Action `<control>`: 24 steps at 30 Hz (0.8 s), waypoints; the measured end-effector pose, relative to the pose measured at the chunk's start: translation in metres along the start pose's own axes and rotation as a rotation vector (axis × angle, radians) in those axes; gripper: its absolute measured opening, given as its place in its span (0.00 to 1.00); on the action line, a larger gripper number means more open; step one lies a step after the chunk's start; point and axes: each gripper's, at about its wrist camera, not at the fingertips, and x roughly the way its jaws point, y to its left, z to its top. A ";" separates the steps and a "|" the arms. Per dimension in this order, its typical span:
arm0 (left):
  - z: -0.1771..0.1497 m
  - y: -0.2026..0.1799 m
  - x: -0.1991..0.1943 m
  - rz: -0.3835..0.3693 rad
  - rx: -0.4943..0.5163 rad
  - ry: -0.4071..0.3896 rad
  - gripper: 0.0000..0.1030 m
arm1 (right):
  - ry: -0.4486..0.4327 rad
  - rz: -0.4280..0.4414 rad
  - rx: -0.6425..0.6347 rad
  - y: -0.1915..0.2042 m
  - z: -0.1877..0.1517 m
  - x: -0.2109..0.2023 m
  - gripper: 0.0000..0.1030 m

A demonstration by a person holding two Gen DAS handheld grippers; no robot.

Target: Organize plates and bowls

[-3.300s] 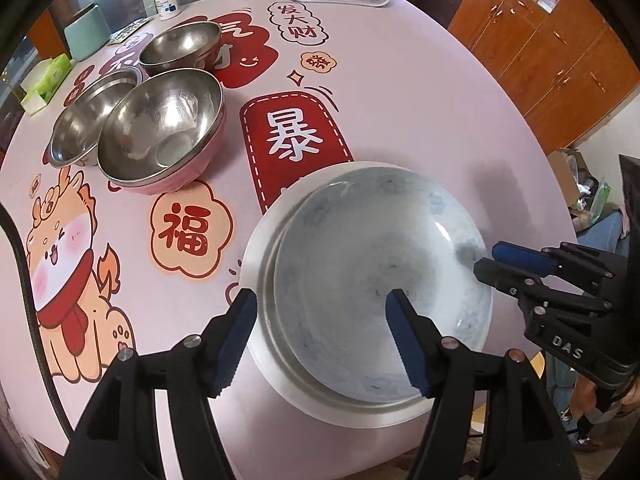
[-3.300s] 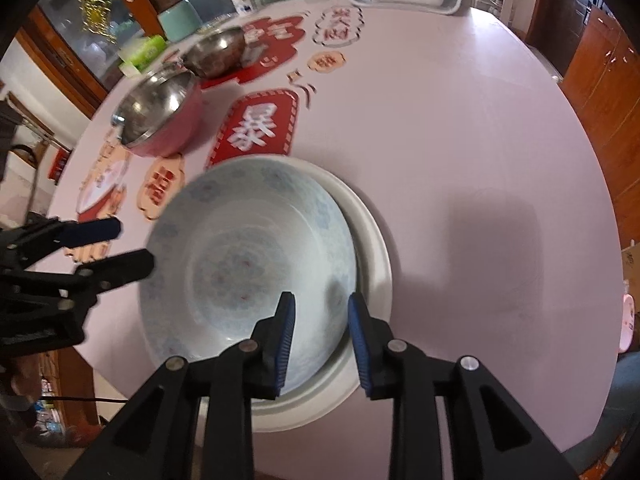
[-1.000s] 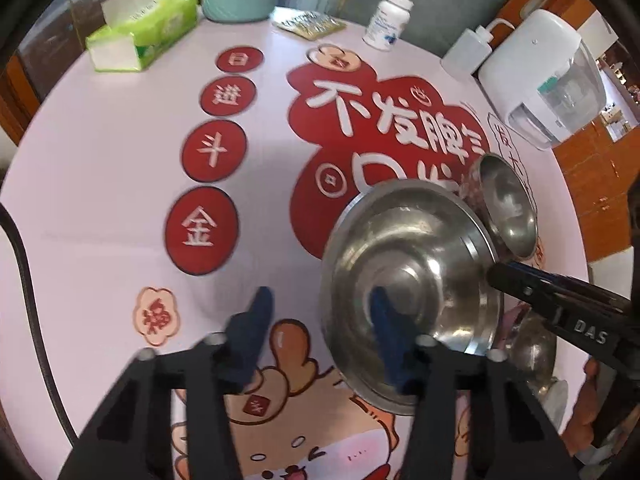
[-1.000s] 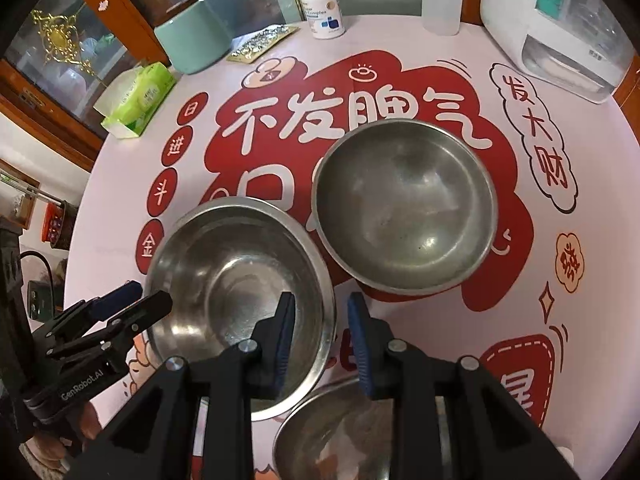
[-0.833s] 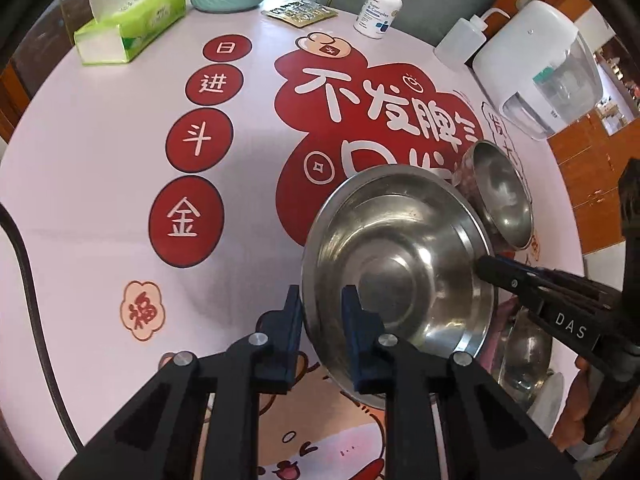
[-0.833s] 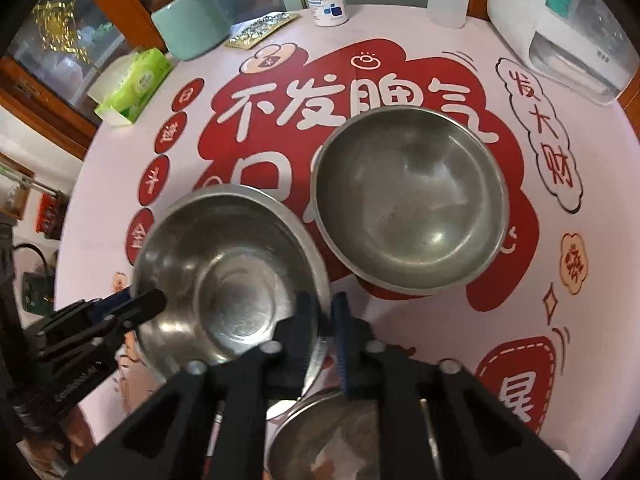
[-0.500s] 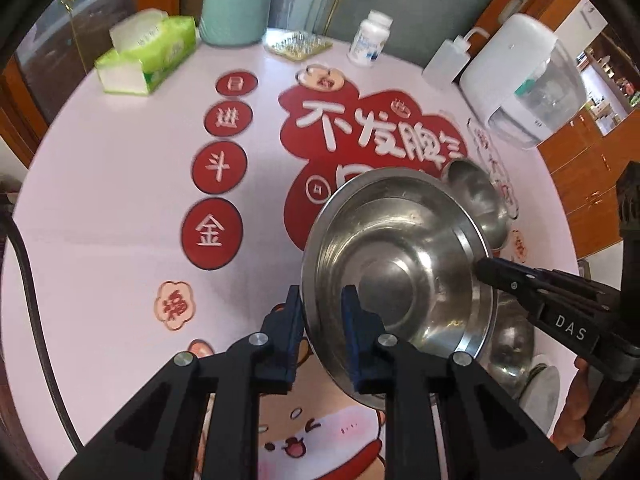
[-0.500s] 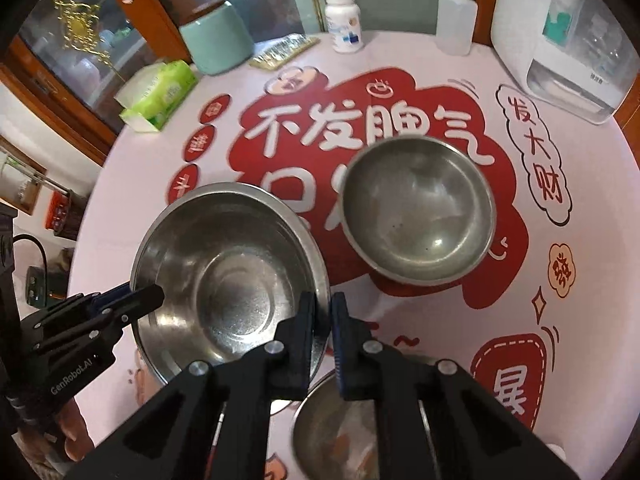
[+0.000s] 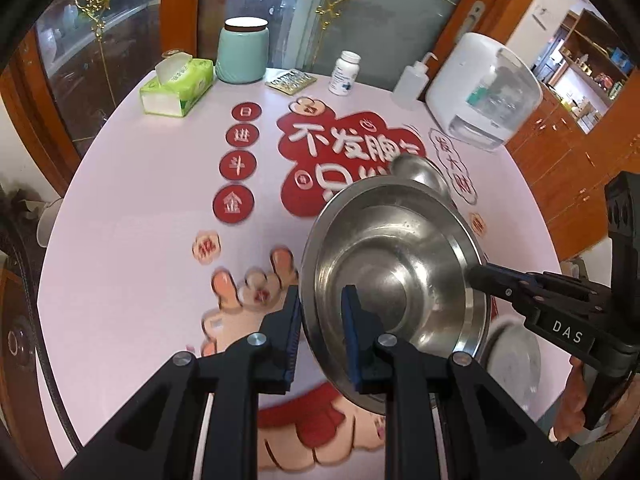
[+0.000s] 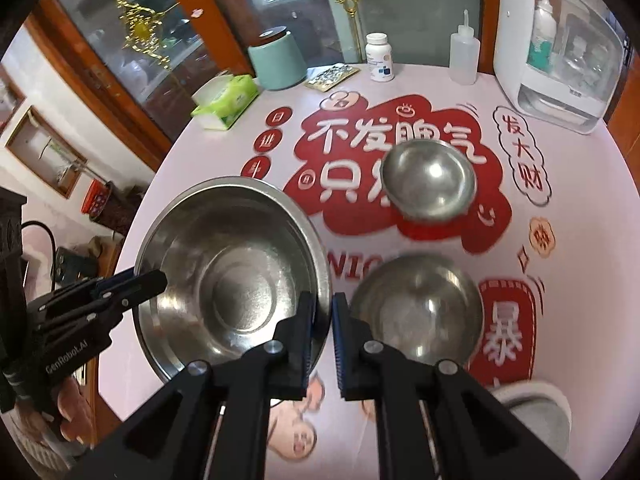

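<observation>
Above the pink table [image 10: 580,208], both my grippers [image 9: 320,322] [image 10: 322,328] pinched one steel bowl's [image 10: 232,276] rim; two bowls [image 10: 428,178] [image 10: 416,308] remained unstacked.

A: What sits along the far edge of the table [image 10: 580,216]?

B: At about eleven o'clock, a green tissue pack [image 10: 226,100], a white tissue sticking up from it. Just beside it, toward twelve, a mint-green canister [image 10: 278,60] with a dark lid.

A: And next to that?

B: A foil blister pack [image 10: 332,76] lying flat, then a white pill bottle [image 10: 380,62] upright at twelve o'clock, and a clear squeeze bottle [image 10: 464,58] with a thin nozzle at about one.

A: Over at two o'clock?

B: A white countertop appliance [image 10: 560,52] with a see-through front. Behind everything, a wood-framed glass cabinet [image 9: 120,52] carries gold ornaments.
</observation>
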 end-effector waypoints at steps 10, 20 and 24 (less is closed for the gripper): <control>-0.098 -0.033 -0.006 -0.006 0.055 0.112 0.17 | 0.103 -0.014 0.007 -0.014 -0.106 -0.006 0.09; -0.165 -0.033 0.021 0.003 0.011 0.212 0.17 | 0.188 -0.001 0.063 -0.022 -0.168 0.010 0.10; -0.175 -0.032 0.025 0.018 0.013 0.219 0.17 | 0.179 -0.011 0.053 -0.019 -0.173 0.010 0.10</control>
